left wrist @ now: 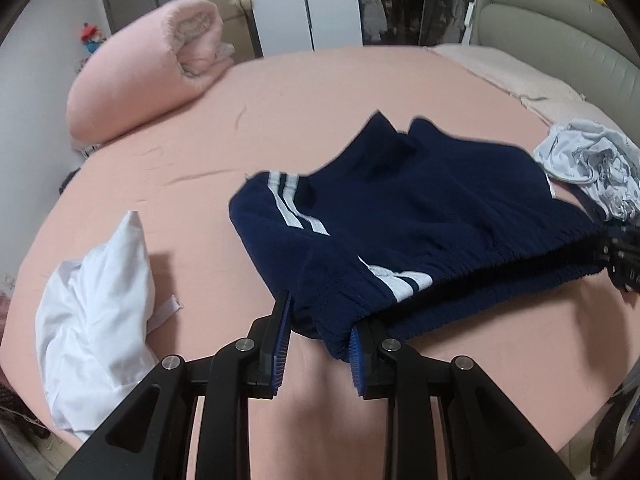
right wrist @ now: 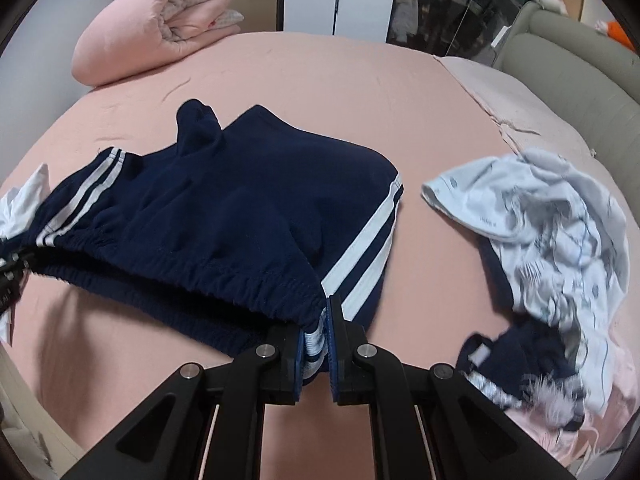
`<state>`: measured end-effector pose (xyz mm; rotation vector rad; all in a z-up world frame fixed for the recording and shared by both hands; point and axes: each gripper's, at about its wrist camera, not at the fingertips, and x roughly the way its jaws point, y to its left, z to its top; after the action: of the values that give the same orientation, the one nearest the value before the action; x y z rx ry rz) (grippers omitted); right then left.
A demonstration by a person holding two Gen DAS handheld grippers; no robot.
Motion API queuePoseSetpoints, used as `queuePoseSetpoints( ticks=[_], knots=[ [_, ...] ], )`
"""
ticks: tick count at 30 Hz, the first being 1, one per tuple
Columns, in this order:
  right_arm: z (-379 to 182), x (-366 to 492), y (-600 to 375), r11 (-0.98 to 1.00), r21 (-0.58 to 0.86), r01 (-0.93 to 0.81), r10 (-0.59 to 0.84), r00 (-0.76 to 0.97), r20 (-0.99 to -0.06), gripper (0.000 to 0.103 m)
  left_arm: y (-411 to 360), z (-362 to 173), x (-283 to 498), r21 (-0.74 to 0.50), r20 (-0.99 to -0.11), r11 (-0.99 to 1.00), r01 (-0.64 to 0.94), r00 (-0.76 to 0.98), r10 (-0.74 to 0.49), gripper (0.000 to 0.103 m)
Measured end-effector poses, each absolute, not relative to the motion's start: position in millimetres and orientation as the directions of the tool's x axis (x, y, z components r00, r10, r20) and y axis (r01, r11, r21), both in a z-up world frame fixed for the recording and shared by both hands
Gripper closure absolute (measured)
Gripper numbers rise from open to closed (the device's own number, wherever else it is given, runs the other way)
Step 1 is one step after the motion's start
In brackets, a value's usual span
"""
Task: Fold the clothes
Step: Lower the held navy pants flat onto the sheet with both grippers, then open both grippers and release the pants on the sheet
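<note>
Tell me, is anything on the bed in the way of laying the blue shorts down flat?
Nothing visible. Both grippers, left and right, hold the shorts by the waistband; the bed beyond is bare.

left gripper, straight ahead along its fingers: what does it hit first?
The left gripper already clamps the elastic waistband of the navy blue shorts with white side stripes. Pushed on, it would likely bunch them into the pink bed sheet; depth is unclear.
</note>
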<state>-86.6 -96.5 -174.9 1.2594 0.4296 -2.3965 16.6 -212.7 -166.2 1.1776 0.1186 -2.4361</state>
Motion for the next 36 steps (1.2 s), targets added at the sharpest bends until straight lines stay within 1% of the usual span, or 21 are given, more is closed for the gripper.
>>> queuePoseSetpoints(
  ticks=[2,4,8,14,22,24,27,28,29,30,31,32,34,36],
  knots=[
    [-175.0,-80.3,-91.1,-0.878,-0.08,0.472,-0.204,-0.521,-0.829,0.097,-212.3,-158.7,22.0,0.083,-0.74,-0.895,0.438,-0.575,-0.35,0.08],
    [-173.5,-75.5,-82.7,-0.9,-0.022,0.436,-0.228,-0.513,-0.828,0.097,-210.2,-154.5,32.1,0.047,-0.704,-0.877,0.479,-0.607,-0.369,0.08],
    [-176.7,-63.1,-76.3,-0.918,0.052,0.394,-0.263,-0.504,-0.822,0.097,-214.6,-170.3,38.9,-0.001,-0.738,-0.86,0.51,-0.58,-0.343,0.08],
    [-194.1,-44.1,-69.2,-0.925,0.121,0.359,-0.298,-0.493,-0.817,0.097,-231.5,-199.0,57.2,-0.157,-0.764,-0.807,0.569,-0.588,-0.266,0.08],
    [-215.7,-19.8,-52.5,-0.933,0.227,0.28,-0.34,-0.471,-0.814,0.096,-228.1,-221.5,62.5,-0.166,-0.776,-0.797,0.581,-0.575,-0.257,0.08],
    [-216.6,-17.8,-49.0,-0.928,0.246,0.279,-0.355,-0.466,-0.81,0.096,-230.2,-221.2,62.8,-0.178,-0.78,-0.788,0.59,-0.572,-0.253,0.08],
    [-214.5,-17.6,-46.2,-0.913,0.279,0.297,-0.391,-0.445,-0.806,0.093,-234.2,-219.4,66.4,-0.205,-0.783,-0.777,0.595,-0.576,-0.235,0.08],
    [-213.4,-17.0,-44.7,-0.907,0.291,0.304,-0.404,-0.436,-0.804,0.087,-235.9,-219.3,65.7,-0.205,-0.79,-0.774,0.599,-0.568,-0.231,0.078],
    [-212.8,-15.8,-43.1,-0.903,0.302,0.306,-0.414,-0.431,-0.802,0.073,-237.6,-219.2,64.9,-0.205,-0.797,-0.771,0.604,-0.56,-0.227,0.075],
    [-212.2,-14.7,-41.5,-0.899,0.312,0.308,-0.424,-0.425,-0.8,0.062,-239.2,-219.5,64.9,-0.205,-0.804,-0.766,0.609,-0.551,-0.223,0.071],
    [-212.0,-13.3,-39.6,-0.893,0.326,0.31,-0.436,-0.418,-0.797,0.041,-240.8,-221.0,67.5,-0.206,-0.814,-0.76,0.617,-0.539,-0.217,0.059],
    [-212.3,-11.5,-37.4,-0.886,0.344,0.311,-0.452,-0.41,-0.792,0.028,-242.7,-222.3,70.1,-0.209,-0.822,-0.752,0.625,-0.529,-0.211,0.042],
    [-212.5,-7.2,-33.7,-0.875,0.363,0.32,-0.472,-0.402,-0.784,0.027,-247.3,-223.6,74.7,-0.221,-0.827,-0.736,0.639,-0.523,-0.206,0.026],
    [-213.2,-2.5,-33.7,-0.872,0.356,0.336,-0.472,-0.39,-0.791,0.027,-250.4,-224.1,78.8,-0.228,-0.832,-0.726,0.649,-0.518,-0.201,0.025]
  ],
)
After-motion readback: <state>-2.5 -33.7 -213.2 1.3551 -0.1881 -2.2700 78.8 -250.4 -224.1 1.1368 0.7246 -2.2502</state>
